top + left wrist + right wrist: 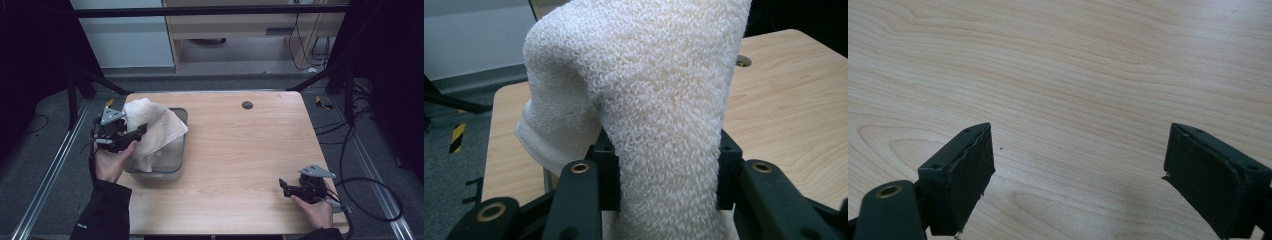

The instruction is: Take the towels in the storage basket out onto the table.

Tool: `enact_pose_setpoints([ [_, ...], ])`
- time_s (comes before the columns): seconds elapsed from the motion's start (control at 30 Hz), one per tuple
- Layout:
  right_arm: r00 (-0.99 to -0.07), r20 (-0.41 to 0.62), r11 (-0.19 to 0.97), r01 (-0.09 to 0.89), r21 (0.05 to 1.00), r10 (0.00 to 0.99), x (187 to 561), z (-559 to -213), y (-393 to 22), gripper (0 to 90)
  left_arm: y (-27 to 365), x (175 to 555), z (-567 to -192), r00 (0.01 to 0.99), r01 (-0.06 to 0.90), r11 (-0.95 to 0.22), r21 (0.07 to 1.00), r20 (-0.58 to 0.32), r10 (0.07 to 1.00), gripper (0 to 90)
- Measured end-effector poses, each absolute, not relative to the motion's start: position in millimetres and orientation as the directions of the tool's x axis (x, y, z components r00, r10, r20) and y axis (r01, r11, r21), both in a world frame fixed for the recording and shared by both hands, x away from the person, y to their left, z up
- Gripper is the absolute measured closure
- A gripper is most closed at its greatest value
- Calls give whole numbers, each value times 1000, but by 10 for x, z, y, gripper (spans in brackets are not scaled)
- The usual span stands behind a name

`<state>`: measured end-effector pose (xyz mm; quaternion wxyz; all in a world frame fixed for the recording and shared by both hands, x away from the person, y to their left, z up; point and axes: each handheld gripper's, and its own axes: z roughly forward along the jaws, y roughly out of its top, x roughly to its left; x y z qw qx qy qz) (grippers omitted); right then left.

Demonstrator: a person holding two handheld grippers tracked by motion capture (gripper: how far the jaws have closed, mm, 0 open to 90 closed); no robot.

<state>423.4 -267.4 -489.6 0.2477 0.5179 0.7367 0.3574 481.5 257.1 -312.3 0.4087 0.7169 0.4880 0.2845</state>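
A light wooden surface seen from above, with a person's forearms reaching in from the bottom edge. On the left side sits a grey rectangular bin. A cream terry towel is held bunched above the bin, its lower folds hanging down into it. The left gripper is clamped on the towel: in the left gripper view the thick looped cloth rises between the two black jaws, pressed on both sides. The left hand holds that gripper just beside the bin's left wall. Well apart, near the surface's lower right corner, the right hand holds the right gripper low, possibly resting on the wood. Its jaws stand wide apart with bare wood grain between them.
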Motion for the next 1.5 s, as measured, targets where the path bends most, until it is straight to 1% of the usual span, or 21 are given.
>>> enact_pose_setpoints([
  [0.3, -340, 10, 203, 583, 787, 940, 4233, -4891, -2679, 126, 2555, 4762, -2964, 381, 442, -197, 875, 15, 924, 593],
  [0.93, -333, 17, 190, 578, 793, 943, 4232, -4879, -2691, 126, 2361, 4678, -2741, 459, 411, -223, 884, 10, 888, 592],
  [1.13, -333, 17, 189, 575, 796, 943, 4233, -4873, -2700, 126, 2277, 4662, -2696, 490, 399, -235, 886, 10, 872, 592],
  [1.5, -327, 28, 178, 579, 795, 944, 4231, -4865, -2701, 127, 2006, 4601, -2567, 556, 357, -284, 890, 42, 830, 591],
])
